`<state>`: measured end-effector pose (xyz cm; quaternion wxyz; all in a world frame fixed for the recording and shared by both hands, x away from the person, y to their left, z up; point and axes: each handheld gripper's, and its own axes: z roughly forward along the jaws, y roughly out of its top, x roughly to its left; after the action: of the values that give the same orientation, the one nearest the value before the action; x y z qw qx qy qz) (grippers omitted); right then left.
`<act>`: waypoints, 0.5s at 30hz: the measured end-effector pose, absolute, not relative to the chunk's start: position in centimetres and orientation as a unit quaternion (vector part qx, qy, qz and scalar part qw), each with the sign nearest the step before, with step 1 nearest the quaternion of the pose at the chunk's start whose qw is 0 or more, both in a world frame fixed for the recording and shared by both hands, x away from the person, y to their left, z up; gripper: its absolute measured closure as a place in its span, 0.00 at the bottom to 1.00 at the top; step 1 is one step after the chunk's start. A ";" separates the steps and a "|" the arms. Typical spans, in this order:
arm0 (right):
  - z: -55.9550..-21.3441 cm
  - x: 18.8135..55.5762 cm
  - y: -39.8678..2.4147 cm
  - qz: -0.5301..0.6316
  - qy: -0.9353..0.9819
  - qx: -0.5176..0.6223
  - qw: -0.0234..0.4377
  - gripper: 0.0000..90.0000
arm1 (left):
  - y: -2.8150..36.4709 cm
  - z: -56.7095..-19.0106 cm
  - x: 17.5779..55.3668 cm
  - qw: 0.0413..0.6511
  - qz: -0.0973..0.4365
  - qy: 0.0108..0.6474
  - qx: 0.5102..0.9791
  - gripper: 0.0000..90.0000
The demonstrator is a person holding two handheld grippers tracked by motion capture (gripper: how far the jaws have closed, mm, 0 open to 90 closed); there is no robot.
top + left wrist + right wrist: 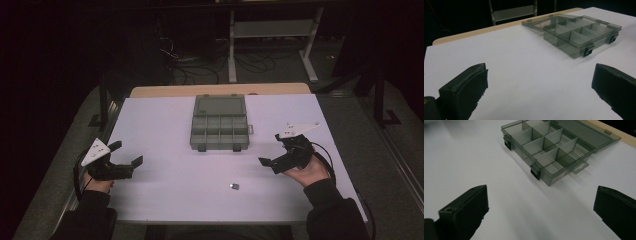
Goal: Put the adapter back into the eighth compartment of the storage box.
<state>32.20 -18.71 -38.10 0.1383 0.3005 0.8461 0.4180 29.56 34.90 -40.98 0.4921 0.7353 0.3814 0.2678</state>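
High view: your left claw (126,153) sits near the left edge of the white surface (170,190), jaws spread wide with nothing between them, and your left hand (97,182) grips it from below. Your right claw (270,149) is near the right edge, jaws likewise spread and empty, cradled in your right hand (310,172).

Ahead of both claws, roughly between them and farther out, lies a smoky grey plastic organizer box (220,131) with its lid (219,105) folded back flat on the far side. Its divided compartments look empty (as far as the dim light lets you see). Two dark latches (201,148) hang on the box's near side.

A small grey object (234,186) lies on the surface nearer to you than either claw, closer to your right claw; it is too small to identify.

In the left gripper view the box (579,35) is ahead and to the right of the spread jaws; in the right gripper view the box (554,147) lies straight ahead.
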 end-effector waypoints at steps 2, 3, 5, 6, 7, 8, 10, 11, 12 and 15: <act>-38.1 32.3 -18.5 0.417 0.847 0.298 0.137 0.00 | 34.9 -41.0 29.6 0.492 0.270 0.381 0.735 0.00; -38.1 32.3 -18.5 0.417 0.847 0.298 0.137 0.00 | 34.9 -41.0 29.6 0.492 0.270 0.381 0.735 0.00; -38.2 32.3 -18.4 0.416 0.849 0.296 0.135 0.00 | 34.9 -41.0 29.6 0.492 0.270 0.381 0.735 0.00; -38.3 32.4 -18.1 0.412 0.853 0.293 0.132 0.00 | 34.9 -41.0 29.5 0.491 0.270 0.381 0.736 0.00; -38.3 32.4 -18.1 0.412 0.853 0.293 0.132 0.00 | 34.9 -41.0 29.5 0.491 0.270 0.381 0.736 0.00; -38.3 32.5 -18.0 0.411 0.853 0.293 0.132 0.00 | 34.9 -41.0 29.5 0.491 0.271 0.380 0.736 0.00; -38.2 32.5 -17.7 0.411 0.855 0.288 0.131 0.00 | 34.9 -41.0 29.5 0.491 0.272 0.381 0.735 0.00; -38.2 32.5 -17.6 0.412 0.855 0.286 0.130 0.00 | 34.9 -41.0 29.5 0.491 0.272 0.381 0.734 0.00; -38.2 32.5 -17.5 0.411 0.857 0.284 0.130 0.00 | 34.9 -41.0 29.5 0.491 0.272 0.381 0.735 0.00; -38.2 32.6 -17.2 0.408 0.859 0.281 0.129 0.00 | 34.9 -41.0 29.5 0.490 0.272 0.380 0.735 0.00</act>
<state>32.58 -17.22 -38.23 0.1290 0.2805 0.8593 0.4078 29.54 34.89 -40.95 0.4903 0.7355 0.3803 0.2722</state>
